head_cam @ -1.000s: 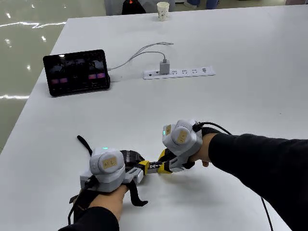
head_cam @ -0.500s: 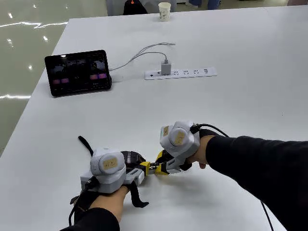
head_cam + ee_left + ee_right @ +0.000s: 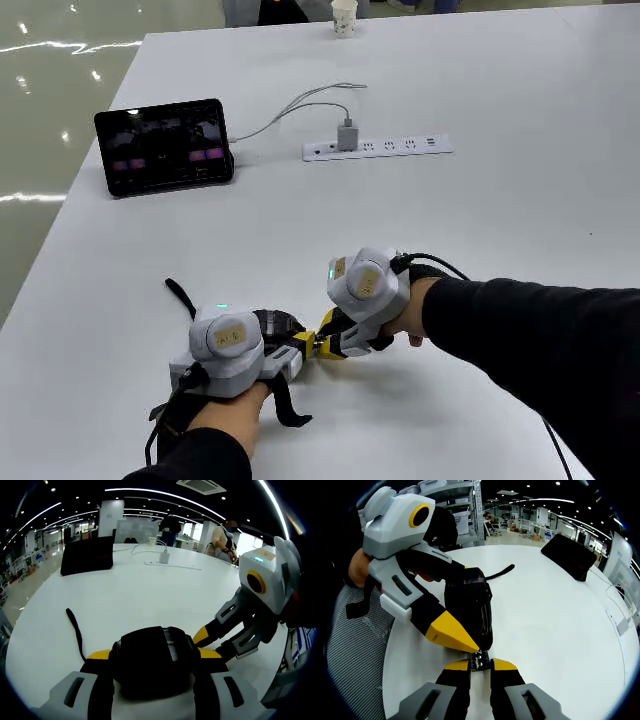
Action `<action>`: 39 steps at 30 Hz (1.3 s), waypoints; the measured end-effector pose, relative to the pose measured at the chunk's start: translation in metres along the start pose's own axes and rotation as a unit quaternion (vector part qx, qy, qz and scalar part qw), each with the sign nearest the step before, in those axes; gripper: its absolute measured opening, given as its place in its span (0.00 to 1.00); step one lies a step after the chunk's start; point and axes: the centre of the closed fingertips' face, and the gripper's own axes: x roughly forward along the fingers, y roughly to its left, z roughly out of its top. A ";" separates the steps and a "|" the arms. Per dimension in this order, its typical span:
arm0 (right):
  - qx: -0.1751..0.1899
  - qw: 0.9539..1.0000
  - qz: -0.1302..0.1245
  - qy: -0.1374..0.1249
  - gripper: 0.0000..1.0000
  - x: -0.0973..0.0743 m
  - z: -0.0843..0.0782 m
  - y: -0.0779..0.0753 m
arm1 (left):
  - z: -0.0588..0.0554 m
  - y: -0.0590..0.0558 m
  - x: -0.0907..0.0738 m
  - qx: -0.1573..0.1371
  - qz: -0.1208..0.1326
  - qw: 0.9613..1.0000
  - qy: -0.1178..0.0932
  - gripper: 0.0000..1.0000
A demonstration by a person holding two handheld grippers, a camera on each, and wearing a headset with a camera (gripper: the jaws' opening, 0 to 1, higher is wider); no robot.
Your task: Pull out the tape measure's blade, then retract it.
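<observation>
A broad white table (image 3: 500,200) stands on a glossy floor. Near its 6 o'clock edge lies a black rubber-cased tape measure (image 3: 152,662), clenched between the yellow-tipped jaws of the left hand-held gripper (image 3: 292,350). At the case's 3 o'clock, the right hand-held gripper (image 3: 480,666) pinches the metal blade tip (image 3: 479,658), which sits just beside the case. A dark tablet (image 3: 165,147) stands toward 11 o'clock, and a white power strip (image 3: 378,147) lies toward 12 o'clock.

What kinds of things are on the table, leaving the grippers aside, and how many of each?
Tape measure: 1
Tablet: 1
Power strip: 1
Charger with cable: 1
Paper cup: 1
Total: 5
</observation>
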 end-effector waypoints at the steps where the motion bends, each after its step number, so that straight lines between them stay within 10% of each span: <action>1: 0.000 1.000 0.000 0.000 0.11 0.001 0.001 0.000 | 0.000 0.000 0.000 0.000 0.000 1.000 0.000 0.59; 31: -0.028 0.999 -0.021 0.009 0.13 0.005 0.005 0.002 | 0.006 0.000 0.000 0.019 -0.030 0.999 -0.026 0.63; 39: -0.001 1.000 -0.028 -0.001 0.13 -0.002 0.006 0.001 | 0.010 0.005 -0.001 -0.010 -0.054 0.998 -0.007 0.94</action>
